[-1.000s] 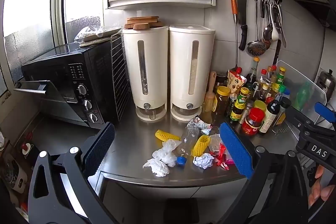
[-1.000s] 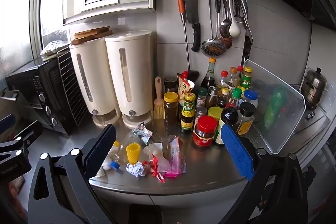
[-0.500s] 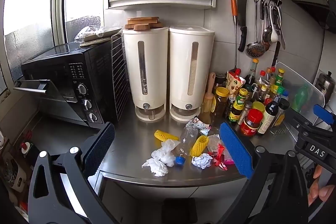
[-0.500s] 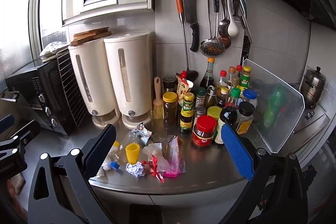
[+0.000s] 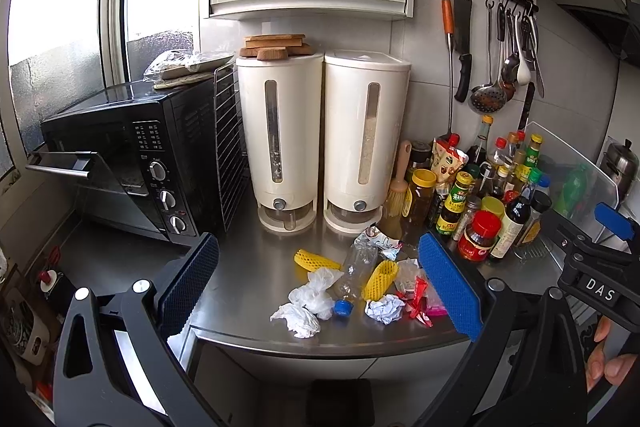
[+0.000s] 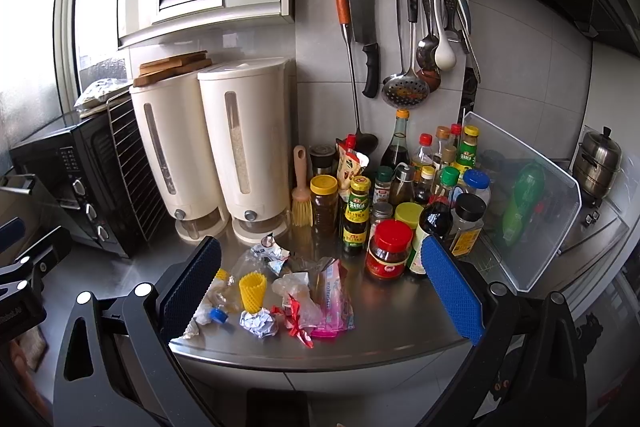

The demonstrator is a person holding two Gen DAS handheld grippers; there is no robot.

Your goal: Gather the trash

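left claw [image 5: 318, 281]: fingers apart, empty, held above the table's front edge
right claw [image 6: 320, 281]: fingers apart, empty, beside the left one
trash: loose pile on steel table [image 5: 256, 267], near front edge
items: clear bottle [image 5: 354, 273] on its side, blue cap forward; yellow foam nets [image 5: 380, 279]; white crumpled tissues [image 5: 306, 307]; foil ball [image 6: 259, 323]; pink wrapper [image 6: 334, 301]
behind: two white dispensers [image 5: 320, 143], sauce bottles [image 6: 404, 211] at right

Two white dispensers [image 5: 280, 139], two yellow foam nets [image 5: 380, 279], one oven [image 5: 132, 155]
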